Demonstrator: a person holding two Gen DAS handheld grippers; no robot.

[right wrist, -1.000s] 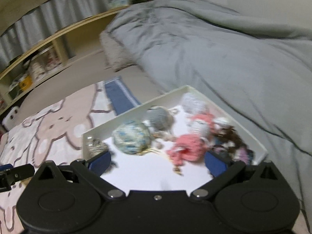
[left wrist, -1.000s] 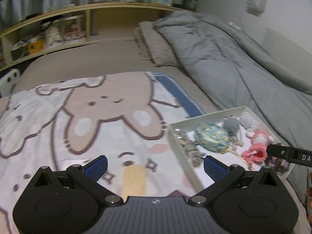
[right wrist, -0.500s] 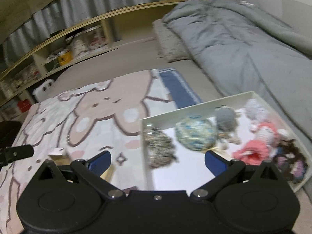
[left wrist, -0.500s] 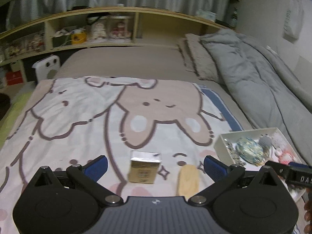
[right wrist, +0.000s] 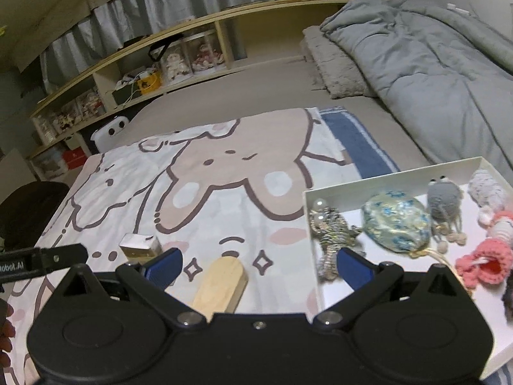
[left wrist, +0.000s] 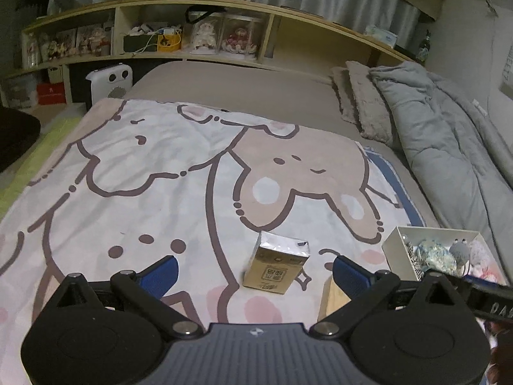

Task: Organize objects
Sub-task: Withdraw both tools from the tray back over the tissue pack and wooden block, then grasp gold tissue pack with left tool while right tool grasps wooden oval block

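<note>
Both claws, left (left wrist: 255, 271) and right (right wrist: 258, 264), stand apart, empty. Box (left wrist: 276, 263) on blanket (left wrist: 128, 192) looks light, rigid cardboard; grip across narrow sides. Tray (right wrist: 388, 176) nearby.

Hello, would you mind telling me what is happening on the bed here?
A person is tidying small items with two handheld grippers. Both the left gripper and the right gripper are open and empty above the cartoon blanket. A small gold box and a wooden block lie loose there, beside the white tray of crocheted toys.
</note>
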